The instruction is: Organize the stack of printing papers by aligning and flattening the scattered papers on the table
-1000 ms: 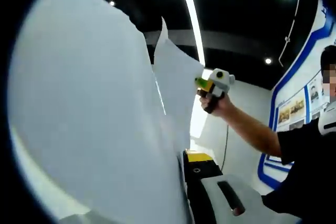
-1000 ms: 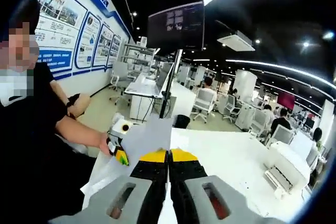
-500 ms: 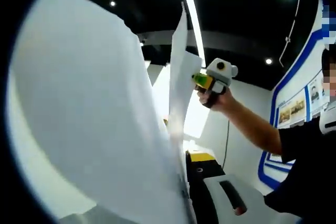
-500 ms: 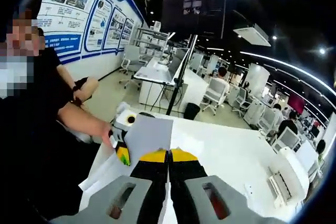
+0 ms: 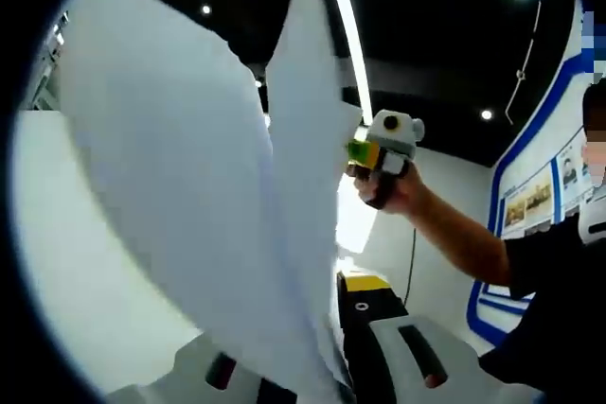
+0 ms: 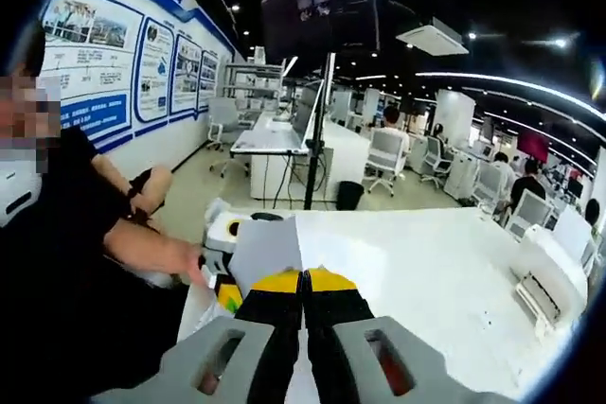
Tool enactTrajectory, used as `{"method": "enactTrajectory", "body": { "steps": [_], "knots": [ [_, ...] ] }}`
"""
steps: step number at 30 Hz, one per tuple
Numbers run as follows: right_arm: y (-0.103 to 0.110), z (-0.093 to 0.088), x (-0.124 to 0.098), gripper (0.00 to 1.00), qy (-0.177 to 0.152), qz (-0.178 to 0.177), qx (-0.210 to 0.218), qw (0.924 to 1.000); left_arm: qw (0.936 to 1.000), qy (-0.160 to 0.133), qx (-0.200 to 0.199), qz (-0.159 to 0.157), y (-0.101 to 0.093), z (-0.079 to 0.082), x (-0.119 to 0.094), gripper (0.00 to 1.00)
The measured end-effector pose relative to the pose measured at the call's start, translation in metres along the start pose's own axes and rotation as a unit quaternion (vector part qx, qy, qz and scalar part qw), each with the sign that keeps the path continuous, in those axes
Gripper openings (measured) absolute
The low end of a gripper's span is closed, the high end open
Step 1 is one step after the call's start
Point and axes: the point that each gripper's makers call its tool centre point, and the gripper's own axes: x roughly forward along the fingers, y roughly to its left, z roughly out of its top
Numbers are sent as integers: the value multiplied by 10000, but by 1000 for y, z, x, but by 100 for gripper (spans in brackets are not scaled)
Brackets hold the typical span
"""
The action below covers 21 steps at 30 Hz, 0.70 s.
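Held up off the table, white printing papers (image 5: 189,196) hang in front of the left gripper view, bent into two curved flaps. My left gripper (image 5: 333,298) is shut on their lower edge; one black jaw with a yellow tip shows and the sheets hide the other. The right gripper (image 5: 365,150), held in a hand, pinches the papers' far edge. In the right gripper view, my right gripper (image 6: 304,278) is shut on a paper sheet (image 6: 268,249), its yellow-tipped jaws pressed together. Close by on the left, the left gripper (image 6: 224,292) clamps the same papers.
A white table (image 6: 436,267) spreads out beyond the papers. The person in a black shirt (image 6: 57,262) stands at its left side. Behind the table are a monitor on a pole (image 6: 317,16), office desks and chairs, and a wall of blue posters (image 6: 123,73).
The papers have flexed, with the narrow flap swinging taller and closer across the left gripper view. The right gripper view has shifted a little. Both grippers keep their hold.
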Motion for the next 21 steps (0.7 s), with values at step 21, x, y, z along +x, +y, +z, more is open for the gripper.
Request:
{"method": "enactTrajectory", "body": {
  "steps": [21],
  "knots": [
    [-1,-3,7,0,65,-128,346,9993,9999,-83,19,69,3,3,-2,15]
  ]
}}
